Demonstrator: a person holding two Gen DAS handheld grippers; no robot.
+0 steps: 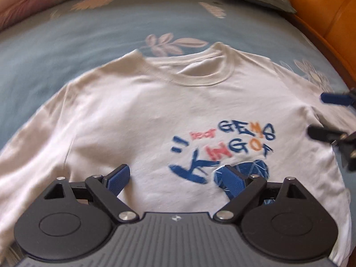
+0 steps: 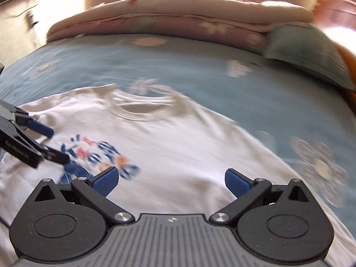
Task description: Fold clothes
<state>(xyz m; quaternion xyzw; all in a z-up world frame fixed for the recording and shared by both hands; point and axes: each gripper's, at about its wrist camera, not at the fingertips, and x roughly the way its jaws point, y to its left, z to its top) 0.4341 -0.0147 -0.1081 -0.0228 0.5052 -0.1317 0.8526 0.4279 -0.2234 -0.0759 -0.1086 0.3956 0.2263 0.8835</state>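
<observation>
A: Where does the white T-shirt (image 1: 138, 115) lie?

B: Face up and spread flat on the blue floral bedsheet (image 1: 66, 44), collar (image 1: 200, 75) toward the folded quilt (image 2: 178, 17) at the far end. The coloured print (image 1: 222, 153) sits on the chest, below the collar. A green pillow (image 2: 307, 51) rests beyond the shirt, beside the quilt and against the orange-brown headboard (image 1: 322, 6).

A: State of the left gripper (image 1: 178, 178)?

B: Jaws spread wide, nothing between the blue pads (image 1: 118, 178); it is above the shirt's lower chest, one pad over the print.

A: And the right gripper (image 2: 171, 181)?

B: Likewise spread wide and empty, above the shirt on the side of the print away from the left gripper. Whether either touches the cloth cannot be told. Both views are motion-blurred.
</observation>
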